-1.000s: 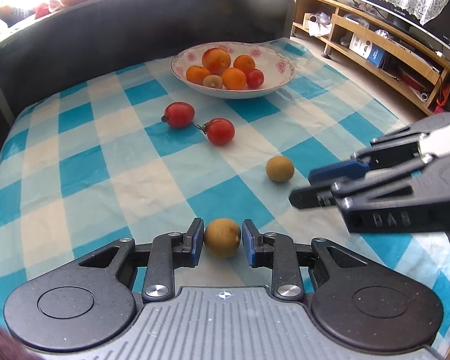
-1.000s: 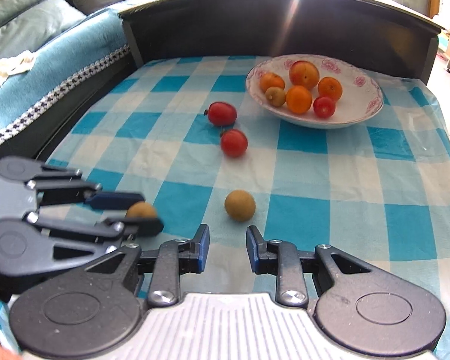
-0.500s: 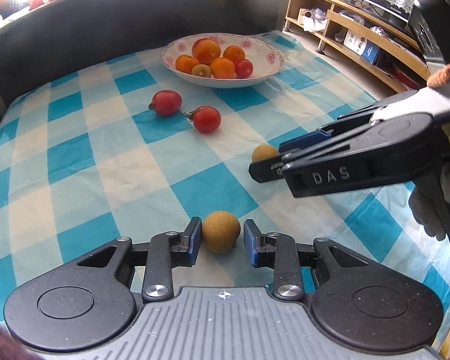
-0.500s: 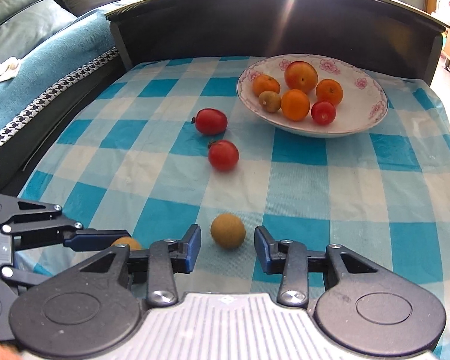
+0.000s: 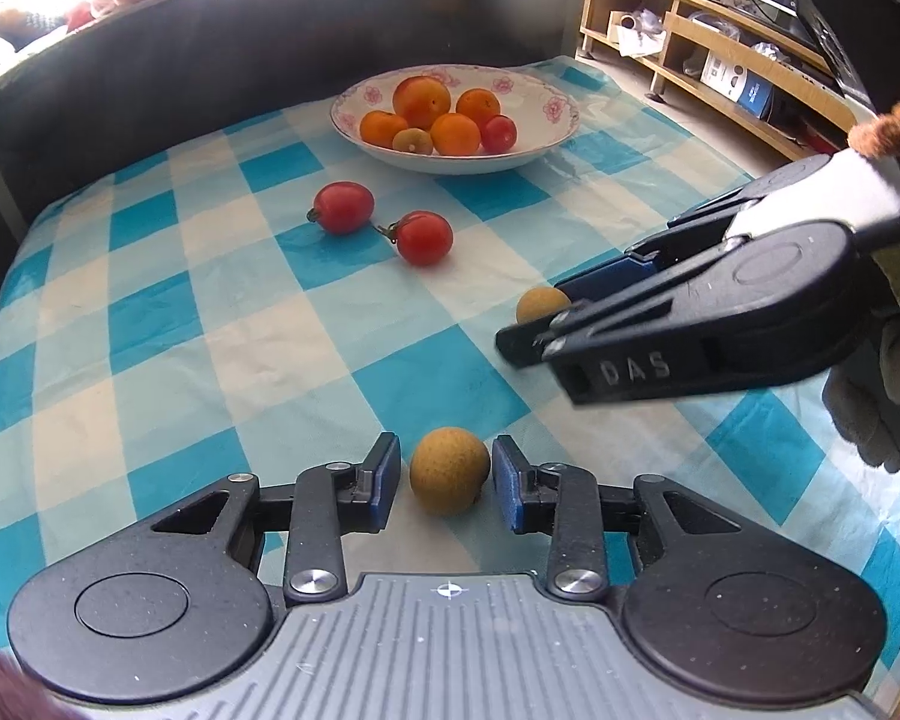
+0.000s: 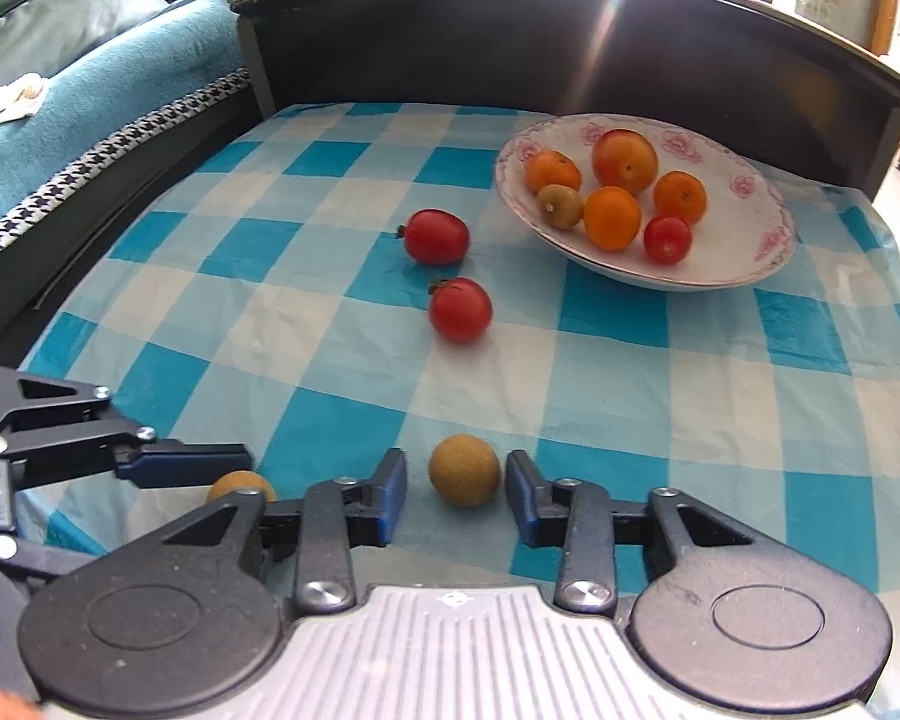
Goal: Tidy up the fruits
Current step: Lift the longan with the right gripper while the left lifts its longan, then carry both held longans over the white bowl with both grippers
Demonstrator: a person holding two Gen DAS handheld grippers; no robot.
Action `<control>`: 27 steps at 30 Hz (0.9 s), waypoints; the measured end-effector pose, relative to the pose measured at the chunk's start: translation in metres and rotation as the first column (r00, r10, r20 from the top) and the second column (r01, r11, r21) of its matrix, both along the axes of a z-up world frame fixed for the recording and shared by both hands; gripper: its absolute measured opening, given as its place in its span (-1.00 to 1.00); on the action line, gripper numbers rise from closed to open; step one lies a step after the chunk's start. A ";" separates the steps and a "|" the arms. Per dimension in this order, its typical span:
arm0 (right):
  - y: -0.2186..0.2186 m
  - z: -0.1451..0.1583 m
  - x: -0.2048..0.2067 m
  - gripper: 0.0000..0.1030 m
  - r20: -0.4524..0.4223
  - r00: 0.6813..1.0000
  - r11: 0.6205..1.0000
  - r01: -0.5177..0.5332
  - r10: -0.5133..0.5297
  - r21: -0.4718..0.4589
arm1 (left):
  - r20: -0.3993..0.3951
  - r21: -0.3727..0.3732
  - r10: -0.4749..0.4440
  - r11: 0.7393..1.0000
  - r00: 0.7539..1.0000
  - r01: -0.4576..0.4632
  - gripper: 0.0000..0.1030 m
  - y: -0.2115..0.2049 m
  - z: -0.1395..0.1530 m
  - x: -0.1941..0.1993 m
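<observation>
Left tongs: spread, brown fruit centred between pads, untouched.
Right tongs: spread, straddling second brown fruit.

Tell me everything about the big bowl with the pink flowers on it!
The bowl is wide, shallow and white, glossy like china, with pink flowers and a thin dark line around its rim. It sits upright at the far end of the blue-and-white checked tablecloth, near a dark raised edge. Inside lie four orange fruits, the biggest blushed red, one small brownish-green fruit and one red tomato. No gripper touches it, and the two loose tomatoes lie apart from it.
</observation>
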State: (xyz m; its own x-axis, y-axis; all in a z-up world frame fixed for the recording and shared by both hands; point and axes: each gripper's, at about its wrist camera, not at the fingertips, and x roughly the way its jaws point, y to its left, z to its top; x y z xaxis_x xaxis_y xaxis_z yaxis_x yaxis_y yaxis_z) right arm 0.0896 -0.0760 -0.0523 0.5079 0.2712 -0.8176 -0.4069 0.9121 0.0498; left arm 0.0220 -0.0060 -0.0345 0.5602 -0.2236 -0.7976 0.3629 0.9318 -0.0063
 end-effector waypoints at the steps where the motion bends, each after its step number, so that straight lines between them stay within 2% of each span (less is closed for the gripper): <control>1: 0.001 0.000 -0.001 -0.42 0.002 1.000 1.000 0.000 0.000 -0.014 | 0.001 -0.003 0.003 1.000 1.000 -0.003 -0.18 0.001 0.000 -0.002; 6: 0.002 0.001 -0.009 -0.43 0.015 1.000 0.999 -0.003 0.003 -0.045 | 0.024 -0.013 0.000 1.000 1.000 0.000 -0.19 0.000 -0.002 -0.001; 10: -0.005 0.003 -0.021 -0.44 0.004 1.000 0.999 0.018 -0.017 -0.040 | 0.023 -0.001 -0.011 1.000 1.000 0.011 -0.32 -0.001 0.000 -0.006; 27: -0.012 0.011 -0.050 -0.44 0.013 0.999 0.996 0.040 -0.039 -0.075 | 0.045 0.057 -0.042 0.998 0.998 0.040 -0.34 -0.009 0.002 -0.018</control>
